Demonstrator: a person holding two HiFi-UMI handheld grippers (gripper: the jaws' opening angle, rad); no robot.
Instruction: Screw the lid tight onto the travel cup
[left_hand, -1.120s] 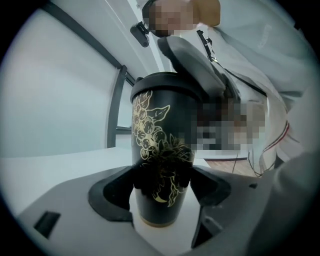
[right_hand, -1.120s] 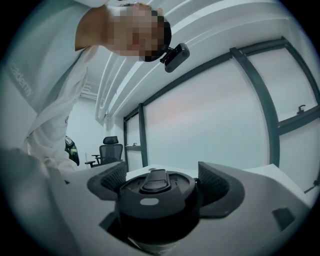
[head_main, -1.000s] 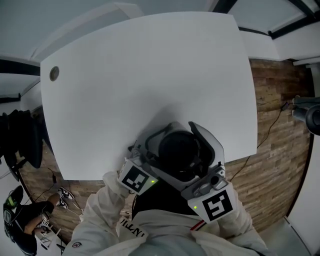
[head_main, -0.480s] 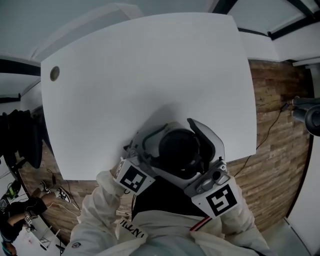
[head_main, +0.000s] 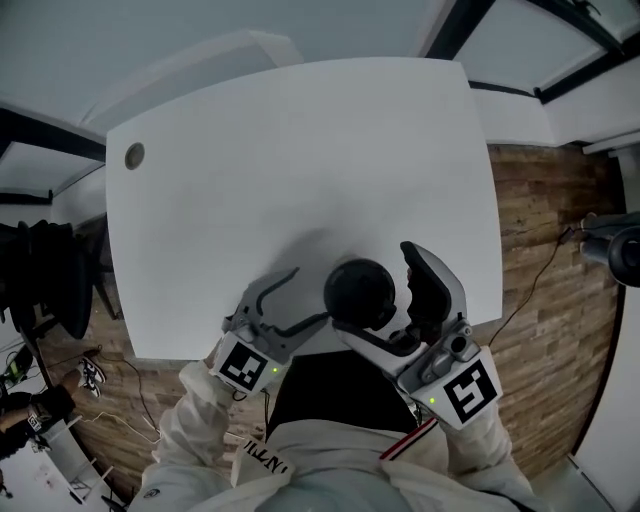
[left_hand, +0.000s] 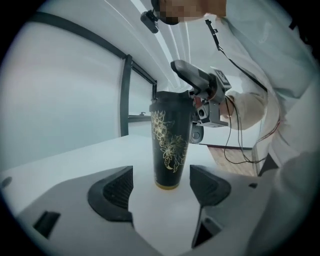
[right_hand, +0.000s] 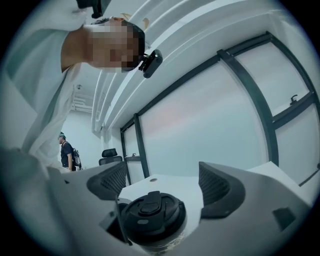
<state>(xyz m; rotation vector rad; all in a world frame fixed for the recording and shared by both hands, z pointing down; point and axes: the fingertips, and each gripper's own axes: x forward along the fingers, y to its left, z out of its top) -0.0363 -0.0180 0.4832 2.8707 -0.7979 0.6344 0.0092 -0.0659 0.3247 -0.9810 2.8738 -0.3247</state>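
The left hand-held gripper (left_hand: 160, 192) is backing off from where it was crowding the travel cup (left_hand: 170, 140) a second ago, its jaws gaping wide and empty just short of the cup's base. The cup is standing upright near the front edge of the worktop (head_main: 300, 150) with its black lid (right_hand: 152, 215) on. The right hand-held gripper (right_hand: 162, 185) is hanging spread wide over that lid, gripping nothing, so both are letting go and the tightening is probably finishing, or pausing for a fresh grip.
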